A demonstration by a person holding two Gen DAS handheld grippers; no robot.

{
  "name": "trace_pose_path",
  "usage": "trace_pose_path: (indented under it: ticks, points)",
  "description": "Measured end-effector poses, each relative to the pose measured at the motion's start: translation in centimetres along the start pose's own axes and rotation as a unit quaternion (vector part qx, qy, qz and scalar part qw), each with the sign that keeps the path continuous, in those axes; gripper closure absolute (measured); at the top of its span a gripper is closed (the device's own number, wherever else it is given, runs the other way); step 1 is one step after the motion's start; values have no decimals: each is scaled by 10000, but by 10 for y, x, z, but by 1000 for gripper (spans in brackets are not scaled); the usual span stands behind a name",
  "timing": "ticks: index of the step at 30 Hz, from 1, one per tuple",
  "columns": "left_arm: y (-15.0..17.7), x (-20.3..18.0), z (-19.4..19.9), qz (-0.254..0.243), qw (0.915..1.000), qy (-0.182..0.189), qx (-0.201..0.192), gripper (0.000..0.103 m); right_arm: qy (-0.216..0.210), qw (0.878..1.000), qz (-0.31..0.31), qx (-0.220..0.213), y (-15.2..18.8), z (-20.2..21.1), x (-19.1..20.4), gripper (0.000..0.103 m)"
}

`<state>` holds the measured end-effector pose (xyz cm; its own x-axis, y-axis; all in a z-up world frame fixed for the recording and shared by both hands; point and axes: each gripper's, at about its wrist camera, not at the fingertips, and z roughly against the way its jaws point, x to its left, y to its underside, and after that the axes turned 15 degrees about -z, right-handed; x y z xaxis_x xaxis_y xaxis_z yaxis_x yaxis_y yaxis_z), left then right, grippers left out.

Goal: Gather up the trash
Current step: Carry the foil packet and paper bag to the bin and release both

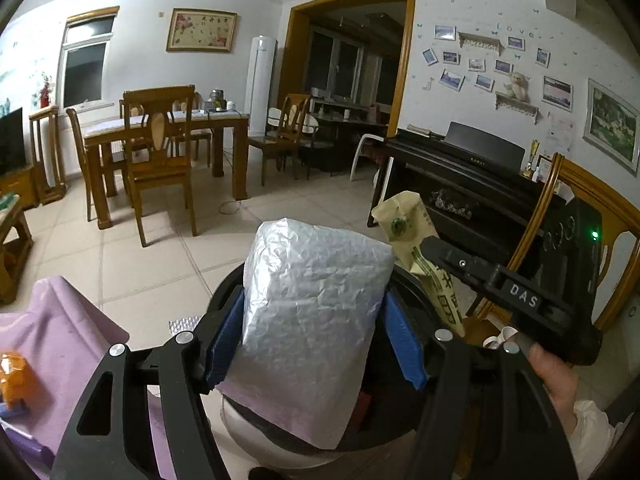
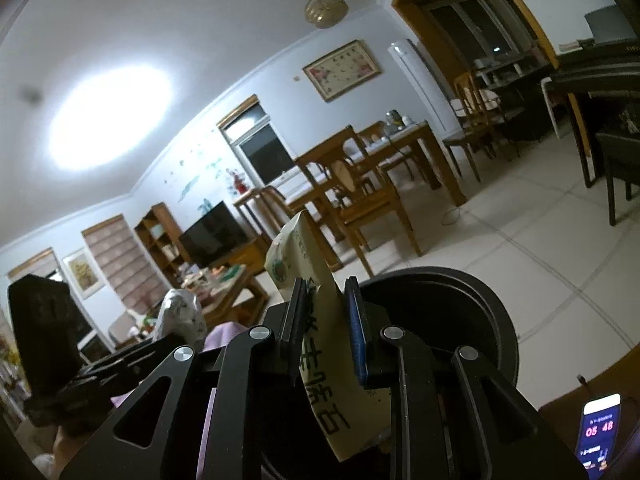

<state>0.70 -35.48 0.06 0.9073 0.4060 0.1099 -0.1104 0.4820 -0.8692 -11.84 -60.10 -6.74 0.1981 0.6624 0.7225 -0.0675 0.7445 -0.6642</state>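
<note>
My left gripper (image 1: 316,336) is shut on a silver bubble-wrap bag (image 1: 316,292), its blue pads pressed against both sides. The bag hangs over the mouth of a round black-rimmed trash bin (image 1: 224,292). My right gripper (image 1: 430,246) comes in from the right, above the bin's far edge, shut on a beige paper packet (image 1: 404,216) with green print. In the right wrist view the right gripper (image 2: 326,312) pinches that packet (image 2: 296,256) upright, with the bin (image 2: 460,300) just beyond and to the right. The silver bag (image 2: 180,316) shows at the left.
A purple cloth (image 1: 60,340) with an orange thing (image 1: 12,372) lies at the left. A foil blister pack (image 1: 184,324) is on the tiled floor. A wooden chair (image 1: 580,200) and a black piano (image 1: 480,184) stand at the right, a dining table (image 1: 160,128) behind. A lit phone (image 2: 600,432) sits low right.
</note>
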Motion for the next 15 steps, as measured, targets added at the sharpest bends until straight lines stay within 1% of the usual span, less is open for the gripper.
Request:
trace_pose_path:
  ticks: [8, 15]
  points:
    - [-1, -3, -18, -15, 9999, -51, 139, 38, 69, 9999, -130, 86, 7, -15, -20, 83]
    - [-5, -10, -32, -60, 9997, -5, 251, 38, 132, 9997, -168, 120, 11, -25, -19, 83]
